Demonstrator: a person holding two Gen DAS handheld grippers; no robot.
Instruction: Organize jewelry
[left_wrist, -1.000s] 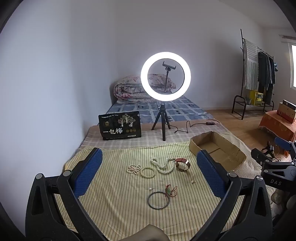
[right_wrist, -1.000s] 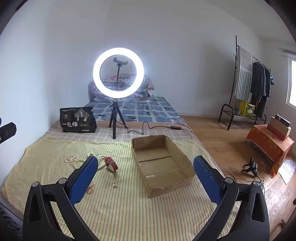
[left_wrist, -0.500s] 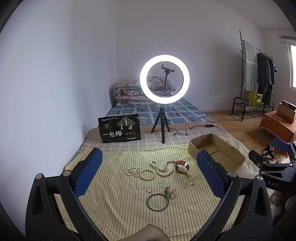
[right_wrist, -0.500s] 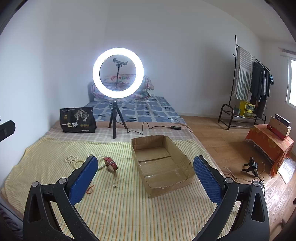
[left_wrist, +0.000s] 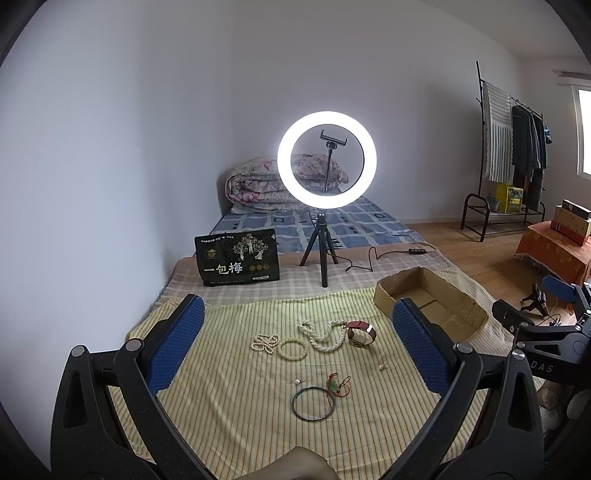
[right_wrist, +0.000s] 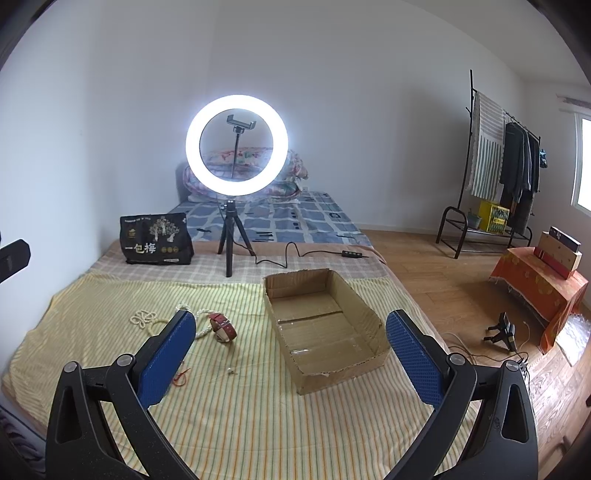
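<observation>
Jewelry lies on a yellow striped cloth (left_wrist: 236, 417): a pearl necklace (left_wrist: 322, 336), a small pearl strand (left_wrist: 264, 342), a bead bracelet (left_wrist: 292, 350), a red-strap watch (left_wrist: 361, 332), a dark bangle (left_wrist: 312, 403), a red cord piece (left_wrist: 338, 382) and loose pearls. An empty cardboard box (right_wrist: 325, 325) lies to the right. My left gripper (left_wrist: 298, 332) is open and empty above the jewelry. My right gripper (right_wrist: 290, 334) is open and empty in front of the box. The watch (right_wrist: 223, 327) also shows in the right wrist view.
A lit ring light on a tripod (left_wrist: 326, 162) stands behind the cloth, its cable (right_wrist: 295, 254) trailing right. A black bag (left_wrist: 238, 261) stands at back left. A folded quilt (left_wrist: 258, 184) lies by the wall. A clothes rack (right_wrist: 495, 166) and orange-covered table (right_wrist: 535, 284) stand at right.
The left wrist view has tilted slightly, so the jewelry and ring light sit a little lower in frame. The right gripper has hardly moved. Both stay open.
</observation>
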